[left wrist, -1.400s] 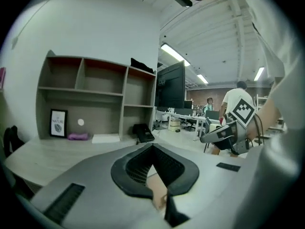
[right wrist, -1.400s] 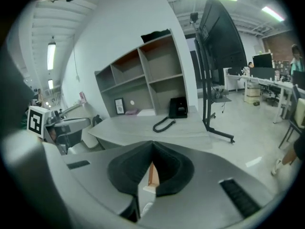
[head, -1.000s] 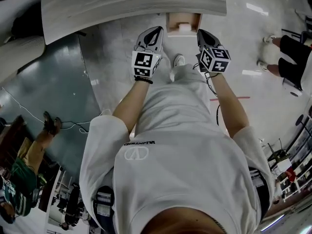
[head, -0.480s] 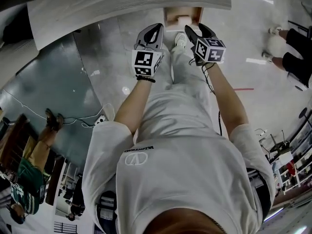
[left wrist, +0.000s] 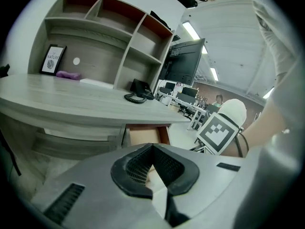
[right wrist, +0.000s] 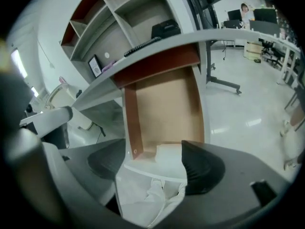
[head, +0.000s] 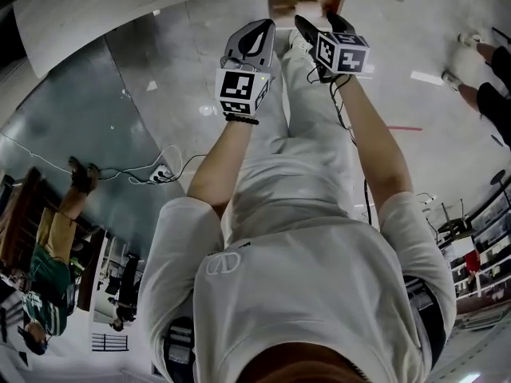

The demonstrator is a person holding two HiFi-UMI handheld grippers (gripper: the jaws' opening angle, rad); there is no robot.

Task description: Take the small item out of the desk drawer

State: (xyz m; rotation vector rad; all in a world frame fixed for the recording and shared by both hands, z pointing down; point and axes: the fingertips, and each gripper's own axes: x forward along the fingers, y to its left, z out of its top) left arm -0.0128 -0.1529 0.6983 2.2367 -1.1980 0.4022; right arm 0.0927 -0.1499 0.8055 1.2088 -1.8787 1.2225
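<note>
Left forearm (head: 214, 166) and right forearm (head: 374, 146) stretching forward side by side, left gripper (head: 263, 30) pointing ahead with jaws resting together, right gripper (head: 318, 22) just beside it tilting steeply downward, its jaws having just been opening, now standing wide apart, gripping nothing

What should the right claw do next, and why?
Probably dip the right claw down around the small white item in the open drawer. Its jaws have just been opening, stand apart, and the item lies beyond them, not yet gripped.
</note>
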